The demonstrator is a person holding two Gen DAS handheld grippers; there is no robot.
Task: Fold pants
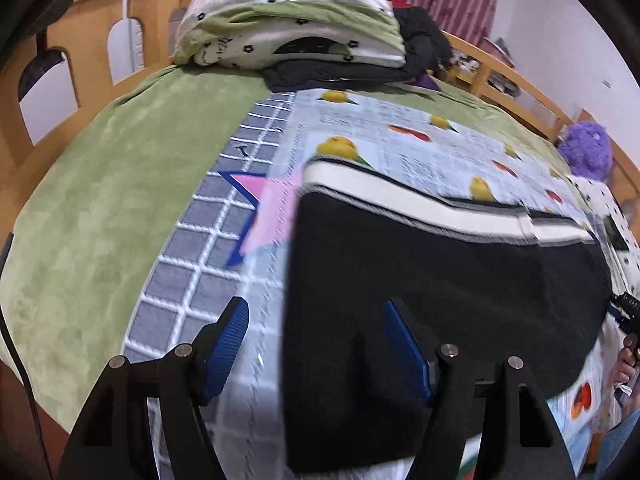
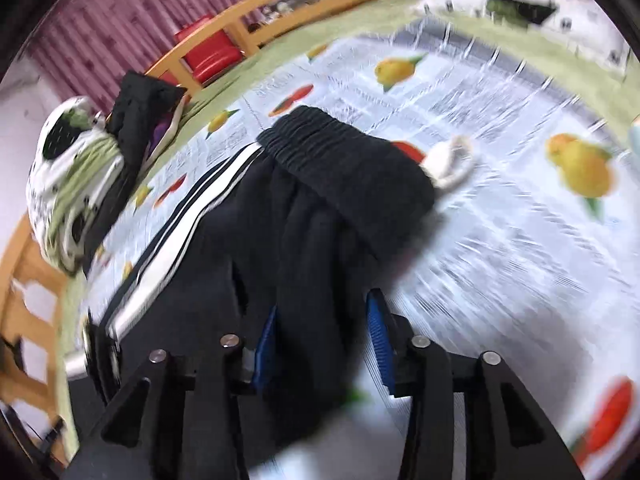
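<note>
I see black pants (image 1: 440,280) on fruit-print sheet (image 1: 420,136). My L gripper (image 1: 316,344) spread wide; R gripper (image 2: 324,344) clamps pants fabric. Folded quilt (image 1: 288,20) behind.

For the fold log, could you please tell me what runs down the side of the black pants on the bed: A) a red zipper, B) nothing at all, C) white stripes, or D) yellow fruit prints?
C: white stripes run along the side seam of the black pants, from the gathered waistband downward; the left wrist view shows them too.
</note>
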